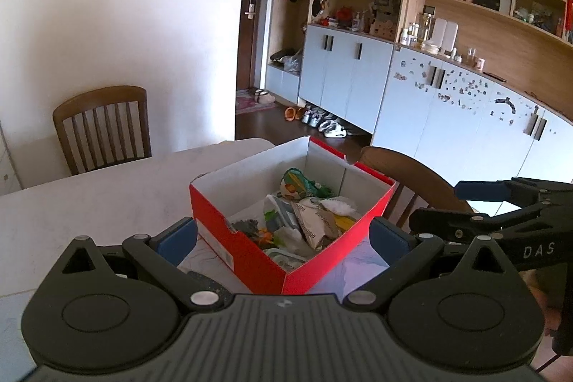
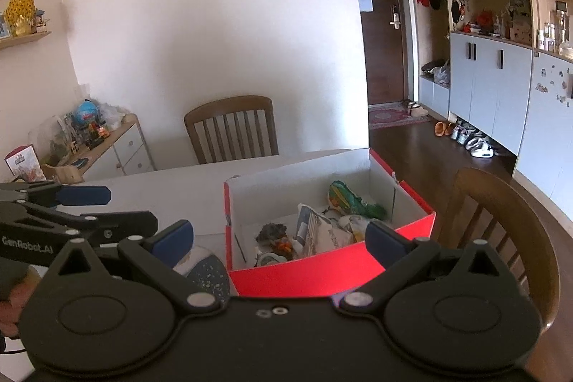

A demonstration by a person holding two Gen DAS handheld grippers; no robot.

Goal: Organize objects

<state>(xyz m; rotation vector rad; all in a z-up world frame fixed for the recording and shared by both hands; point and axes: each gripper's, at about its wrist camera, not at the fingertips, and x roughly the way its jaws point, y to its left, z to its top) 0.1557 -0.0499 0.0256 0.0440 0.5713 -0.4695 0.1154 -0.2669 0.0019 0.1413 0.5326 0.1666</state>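
Observation:
A red cardboard box [image 1: 250, 249] with a white inside stands on the white table [image 1: 89, 203], near its right end. It holds several crumpled wrappers and packets, among them a green and orange bag [image 1: 299, 183]. My left gripper [image 1: 283, 238] is open and empty, its blue pads just in front of the box's near corner. The right gripper shows at the right edge of the left wrist view [image 1: 476, 203]. In the right wrist view the box [image 2: 322, 274] lies ahead, and my right gripper [image 2: 279, 240] is open and empty before its near wall. The left gripper shows at the left [image 2: 82, 206].
A dark speckled object [image 2: 209, 274] lies on the table left of the box. Wooden chairs stand at the far side [image 1: 104, 127] and right of the table [image 2: 508, 231]. A low cabinet with toys [image 2: 89, 145] stands at the left. Grey cabinets [image 1: 358, 74] line the right wall.

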